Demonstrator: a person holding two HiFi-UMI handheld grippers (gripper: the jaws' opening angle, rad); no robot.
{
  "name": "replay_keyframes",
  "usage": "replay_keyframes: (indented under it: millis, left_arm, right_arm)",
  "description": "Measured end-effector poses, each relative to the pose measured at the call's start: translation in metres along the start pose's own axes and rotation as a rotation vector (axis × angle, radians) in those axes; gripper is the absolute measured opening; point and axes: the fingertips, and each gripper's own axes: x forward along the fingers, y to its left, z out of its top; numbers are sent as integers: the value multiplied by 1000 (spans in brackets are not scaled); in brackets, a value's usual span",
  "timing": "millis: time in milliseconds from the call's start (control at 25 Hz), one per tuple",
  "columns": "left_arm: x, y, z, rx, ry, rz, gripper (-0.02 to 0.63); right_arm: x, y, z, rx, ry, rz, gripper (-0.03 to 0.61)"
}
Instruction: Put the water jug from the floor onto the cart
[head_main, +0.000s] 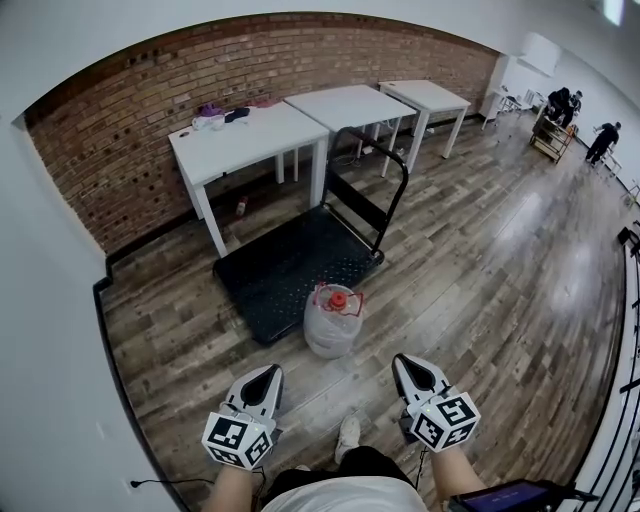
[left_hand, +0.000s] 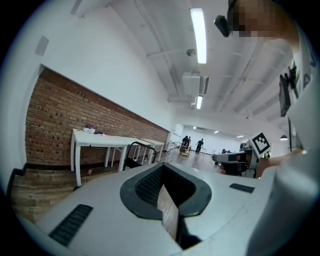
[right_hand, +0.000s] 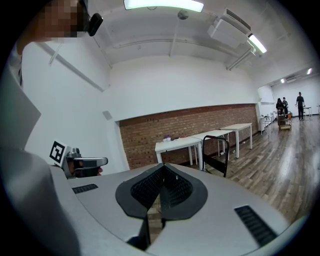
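The water jug (head_main: 333, 320), clear with a red cap and a red handle, stands upright on the wooden floor just before the near edge of the black flat cart (head_main: 290, 265). The cart's upright black handle (head_main: 375, 175) rises at its far end. My left gripper (head_main: 270, 371) and right gripper (head_main: 400, 361) are held low in front of me, short of the jug on either side, touching nothing. Both are shut and empty. Neither gripper view shows the jug; the left gripper (left_hand: 165, 192) and right gripper (right_hand: 161, 192) point out over the floor, with the cart handle (right_hand: 216, 150) beyond.
Three white tables (head_main: 245, 135) stand along the brick wall (head_main: 150, 90) behind the cart, with small items on the left one. A small bottle (head_main: 241, 206) lies under it. People (head_main: 565, 105) work at the far right. My shoe (head_main: 347, 435) is below the jug.
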Motion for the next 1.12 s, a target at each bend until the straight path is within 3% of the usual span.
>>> replay_keyframes:
  millis: [360,680,880,1120]
  left_arm:
    - [86,-5,16,-16,23,44,-2]
    - [134,0,21,-17,42,94,-2]
    - [153,17,28,-24,44,94,-2]
    - [182,54,34,-38,51,37,-2]
  right_arm:
    - [56,-75,4,44,37,72,2]
    - [101,-113,10,46,55,143,2]
    - [124,-123,10,56,78,142,2]
    - [159,-126,18,56,84,88,2]
